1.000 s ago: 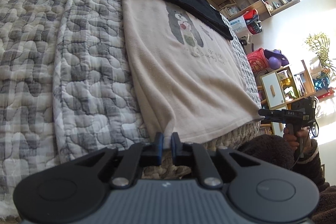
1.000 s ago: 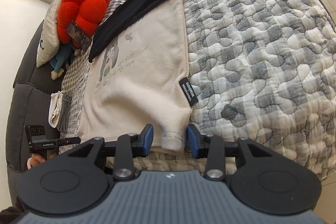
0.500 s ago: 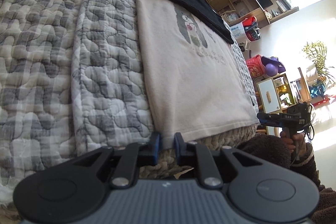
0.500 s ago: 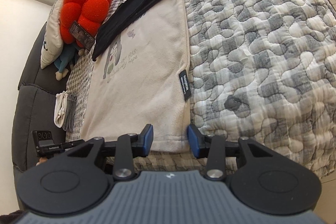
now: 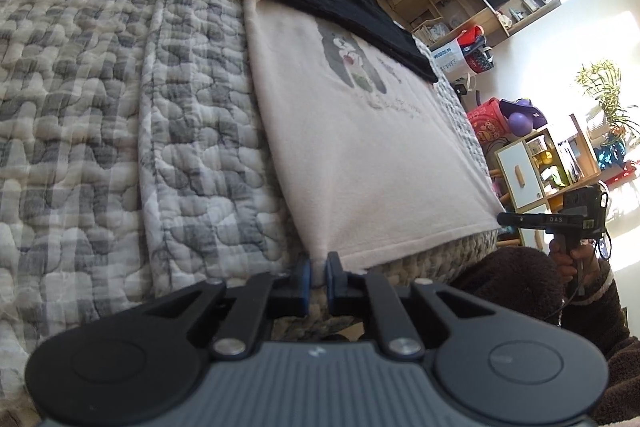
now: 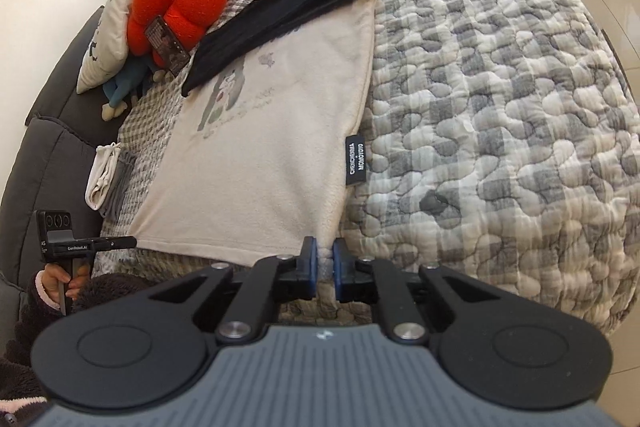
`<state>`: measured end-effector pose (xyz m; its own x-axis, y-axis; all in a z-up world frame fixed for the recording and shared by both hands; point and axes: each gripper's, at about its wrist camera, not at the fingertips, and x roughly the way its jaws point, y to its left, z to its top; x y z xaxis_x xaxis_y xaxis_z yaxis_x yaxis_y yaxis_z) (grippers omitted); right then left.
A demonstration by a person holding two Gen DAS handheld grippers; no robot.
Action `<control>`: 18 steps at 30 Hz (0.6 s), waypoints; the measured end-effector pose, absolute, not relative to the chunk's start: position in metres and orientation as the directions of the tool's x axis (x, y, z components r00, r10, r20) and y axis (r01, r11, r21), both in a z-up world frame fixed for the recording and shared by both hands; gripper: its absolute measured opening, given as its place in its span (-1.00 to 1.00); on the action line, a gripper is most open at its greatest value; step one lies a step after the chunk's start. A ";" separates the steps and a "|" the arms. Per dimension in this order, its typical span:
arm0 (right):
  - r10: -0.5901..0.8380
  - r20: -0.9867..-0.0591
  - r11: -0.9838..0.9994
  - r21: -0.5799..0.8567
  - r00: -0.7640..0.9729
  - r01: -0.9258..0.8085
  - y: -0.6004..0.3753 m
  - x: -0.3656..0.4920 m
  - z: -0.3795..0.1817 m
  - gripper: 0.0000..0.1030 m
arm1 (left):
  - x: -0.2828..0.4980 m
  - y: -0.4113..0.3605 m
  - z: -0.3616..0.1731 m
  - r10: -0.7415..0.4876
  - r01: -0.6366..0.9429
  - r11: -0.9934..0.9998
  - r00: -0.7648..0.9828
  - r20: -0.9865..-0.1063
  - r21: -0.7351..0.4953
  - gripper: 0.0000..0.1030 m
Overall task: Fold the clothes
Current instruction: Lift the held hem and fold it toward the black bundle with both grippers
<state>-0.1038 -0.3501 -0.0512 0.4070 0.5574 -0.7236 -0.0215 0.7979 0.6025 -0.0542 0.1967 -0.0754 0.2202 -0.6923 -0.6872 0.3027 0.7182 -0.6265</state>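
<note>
Closing since a second ago, the right gripper (image 6: 324, 263) now pinches the near hem corner of the cream top (image 6: 264, 155); the left gripper (image 5: 316, 273) grips the other corner. Top lies flat on the quilt (image 6: 500, 107), ready to lift and fold.

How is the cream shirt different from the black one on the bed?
The cream shirt has an animal picture printed on it; the black shirt looks plain. The cream shirt lies spread flat, while the black shirt lies bunched across its far end. Both near corners of the cream shirt are pinched, one by the left gripper and one by the right gripper; nothing holds the black shirt. Both rest on the quilt.
</note>
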 end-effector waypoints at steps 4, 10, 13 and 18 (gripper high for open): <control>0.572 -0.730 0.776 0.629 0.374 0.041 -0.353 -0.102 -0.074 -0.78 | -0.051 0.197 -0.092 -0.694 0.262 0.717 0.194 -0.693 -0.646 -0.86; 0.602 -0.680 0.736 0.676 0.418 0.040 -0.360 -0.102 -0.056 -0.79 | -0.049 0.208 -0.076 -0.743 0.264 0.669 0.220 -0.632 -0.695 -0.86; 0.620 -0.649 0.710 0.703 0.441 0.036 -0.361 -0.098 -0.048 -0.78 | -0.046 0.212 -0.069 -0.785 0.256 0.619 0.248 -0.568 -0.743 -0.86; 0.641 -0.587 0.658 0.752 0.495 0.039 -0.365 -0.087 -0.037 -0.78 | -0.035 0.213 -0.065 -0.811 0.243 0.576 0.289 -0.509 -0.780 -0.86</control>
<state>-0.0868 -0.3649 -0.0369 0.4951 0.6408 -0.5867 0.0395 0.6580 0.7520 -0.0352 0.2131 -0.0647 0.2887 -0.8111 -0.5087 0.2434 0.5760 -0.7804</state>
